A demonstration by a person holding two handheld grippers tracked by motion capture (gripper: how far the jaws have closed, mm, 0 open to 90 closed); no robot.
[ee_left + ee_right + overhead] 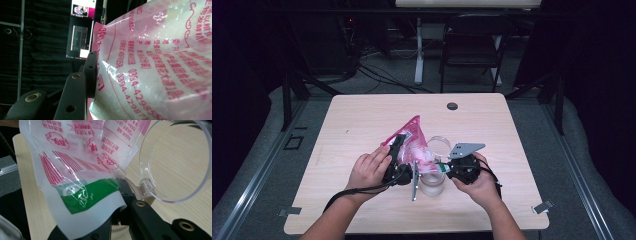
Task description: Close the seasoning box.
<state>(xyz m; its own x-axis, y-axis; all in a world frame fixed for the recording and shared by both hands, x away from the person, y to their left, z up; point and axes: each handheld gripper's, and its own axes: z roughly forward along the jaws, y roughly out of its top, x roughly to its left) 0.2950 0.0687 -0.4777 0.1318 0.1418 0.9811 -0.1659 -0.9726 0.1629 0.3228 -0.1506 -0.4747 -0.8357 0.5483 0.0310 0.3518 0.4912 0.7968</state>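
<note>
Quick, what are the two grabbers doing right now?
Left gripper: shut on the pink bag.
Right gripper: shut on the bag's green-and-white edge, beside the clear jar.

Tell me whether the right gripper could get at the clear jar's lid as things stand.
Probably not yet. The right gripper is shut on the bag, whose corner fills its jaws. The lid stands open right beside them with nothing between, so it looks reachable once the bag is let go.
</note>
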